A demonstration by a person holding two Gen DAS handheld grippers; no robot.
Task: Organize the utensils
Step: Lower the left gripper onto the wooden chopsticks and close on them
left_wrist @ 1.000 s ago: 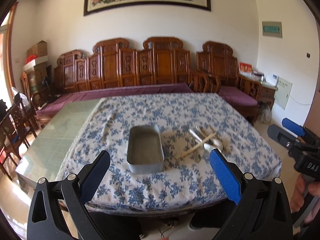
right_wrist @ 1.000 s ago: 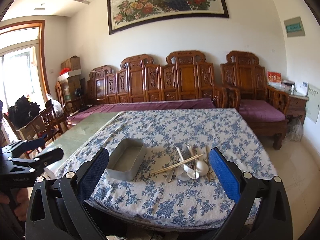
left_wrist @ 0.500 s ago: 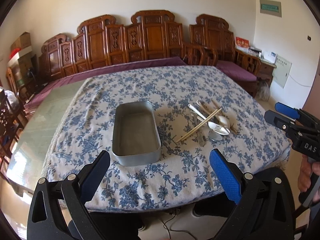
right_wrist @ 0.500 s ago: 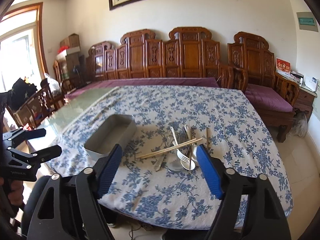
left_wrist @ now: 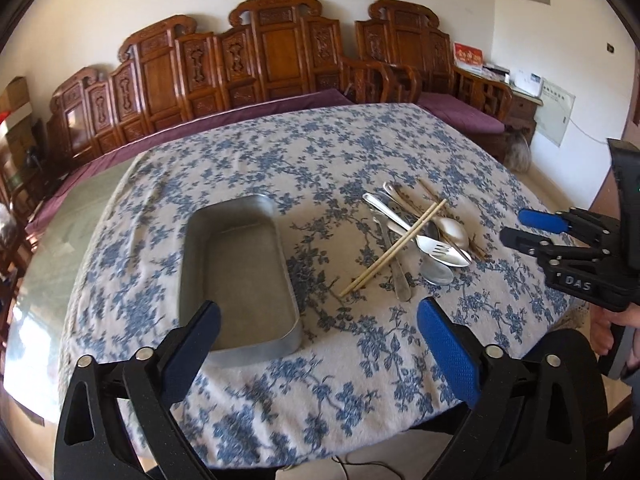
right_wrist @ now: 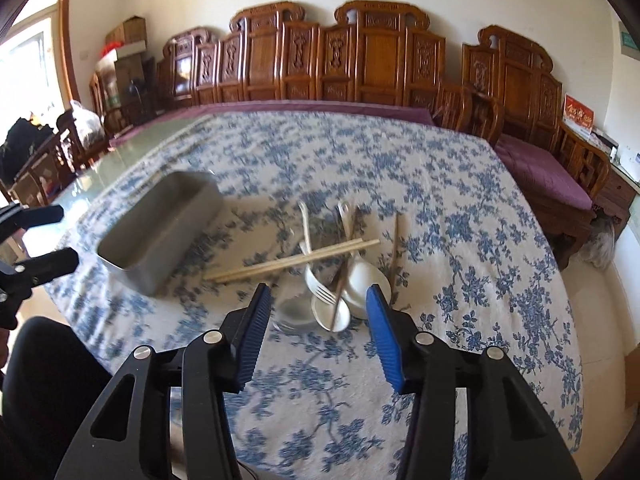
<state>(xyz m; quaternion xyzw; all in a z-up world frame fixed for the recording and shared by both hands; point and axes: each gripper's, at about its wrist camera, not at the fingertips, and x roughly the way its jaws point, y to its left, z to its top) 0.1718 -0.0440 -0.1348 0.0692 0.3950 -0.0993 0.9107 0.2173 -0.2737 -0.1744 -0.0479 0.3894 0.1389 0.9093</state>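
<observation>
So the left hand-held gripper point(left_wrist: 318, 318) hangs wide open with nothing in it, over the near end of the metal tray point(left_wrist: 240, 272) on the table point(left_wrist: 320, 392). Right of the tray, the utensil pile point(right_wrist: 336, 276). The right hand-held gripper point(right_wrist: 318, 300) is half open, jaws just been closing, nothing gripped.

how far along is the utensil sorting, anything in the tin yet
Nothing looks done: the metal tray is empty. The chopsticks, fork and spoons lie piled on the tablecloth. In hand: nothing. The right gripper, jaws just narrowing but empty, is lined up with the pile; the left gripper is open near the tray. Every utensil is left.
</observation>
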